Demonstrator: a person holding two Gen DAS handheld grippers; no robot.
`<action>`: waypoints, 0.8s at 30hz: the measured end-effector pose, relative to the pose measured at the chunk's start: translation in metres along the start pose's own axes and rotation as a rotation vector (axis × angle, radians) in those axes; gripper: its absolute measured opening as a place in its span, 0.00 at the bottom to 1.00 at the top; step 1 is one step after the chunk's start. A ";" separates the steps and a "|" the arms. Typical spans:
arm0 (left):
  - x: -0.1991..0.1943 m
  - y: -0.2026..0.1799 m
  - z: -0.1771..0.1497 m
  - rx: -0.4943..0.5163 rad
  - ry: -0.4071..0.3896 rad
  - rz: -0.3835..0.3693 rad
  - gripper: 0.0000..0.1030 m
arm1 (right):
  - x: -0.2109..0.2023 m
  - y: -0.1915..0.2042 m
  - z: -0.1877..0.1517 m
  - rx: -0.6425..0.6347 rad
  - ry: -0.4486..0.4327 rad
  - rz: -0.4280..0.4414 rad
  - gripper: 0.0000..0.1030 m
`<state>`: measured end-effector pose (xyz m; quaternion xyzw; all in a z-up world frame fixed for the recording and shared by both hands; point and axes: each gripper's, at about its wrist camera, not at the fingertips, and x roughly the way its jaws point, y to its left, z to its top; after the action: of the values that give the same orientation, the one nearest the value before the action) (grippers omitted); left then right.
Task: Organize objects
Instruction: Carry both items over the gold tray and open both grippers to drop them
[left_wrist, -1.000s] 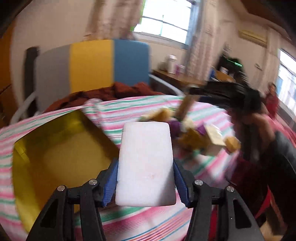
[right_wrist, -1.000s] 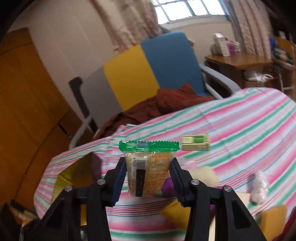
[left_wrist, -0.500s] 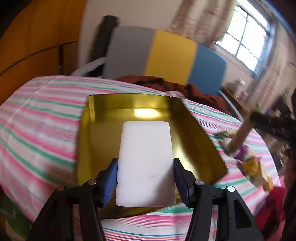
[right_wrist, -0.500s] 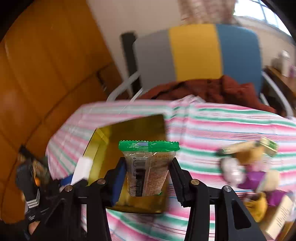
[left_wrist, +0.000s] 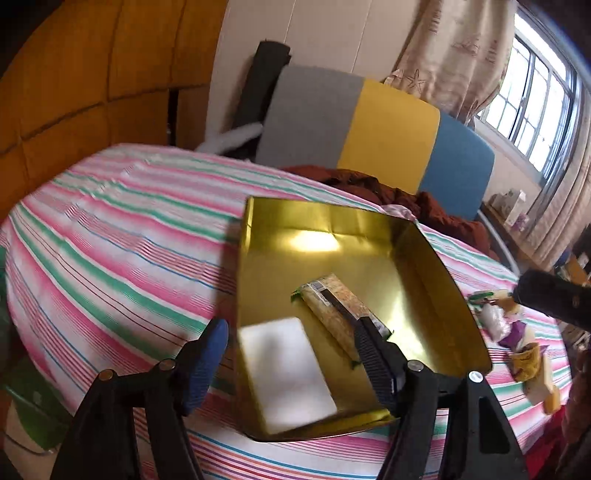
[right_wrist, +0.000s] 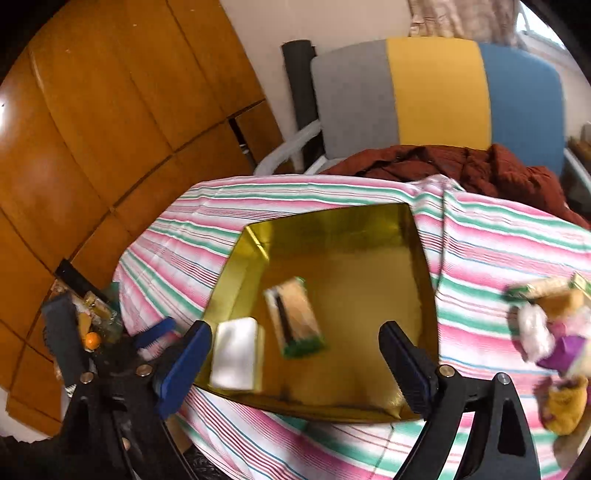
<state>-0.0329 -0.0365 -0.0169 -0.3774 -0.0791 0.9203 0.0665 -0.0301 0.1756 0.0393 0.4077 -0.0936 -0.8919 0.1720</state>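
A gold tray (left_wrist: 439, 266) (right_wrist: 236, 254) lies on the striped tablecloth. Inside it a white block (left_wrist: 286, 373) (right_wrist: 234, 354) rests at the near left corner, and a green-edged snack packet (left_wrist: 338, 314) (right_wrist: 295, 314) lies beside it toward the middle. My left gripper (left_wrist: 291, 354) hangs open just above the tray's near edge, with the white block below its fingers and untouched. My right gripper (right_wrist: 295, 354) is open too, above the tray's near side, with nothing between its fingers. In the left wrist view the right gripper's black body shows at the far right.
A pile of loose snacks and small packets (left_wrist: 517, 343) (right_wrist: 550, 332) sits on the cloth to the right of the tray. A grey, yellow and blue chair (left_wrist: 373, 133) (right_wrist: 436, 96) with red cloth stands behind the table. A wooden wall is on the left.
Both grippers have opened and let go: the white block and the snack packet now lie in the gold tray. Both views have swung left onto the tray.
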 end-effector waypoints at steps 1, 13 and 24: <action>-0.001 0.000 0.000 0.005 -0.005 0.003 0.70 | 0.000 -0.001 -0.005 0.003 -0.001 -0.015 0.91; -0.010 -0.021 -0.005 0.085 0.008 -0.001 0.70 | -0.001 0.010 -0.029 -0.081 -0.026 -0.169 0.96; -0.022 -0.053 -0.016 0.200 0.006 -0.047 0.70 | -0.026 -0.012 -0.056 -0.052 -0.046 -0.273 1.00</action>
<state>-0.0028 0.0129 -0.0026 -0.3695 0.0047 0.9207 0.1256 0.0249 0.1955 0.0172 0.3914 -0.0179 -0.9183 0.0574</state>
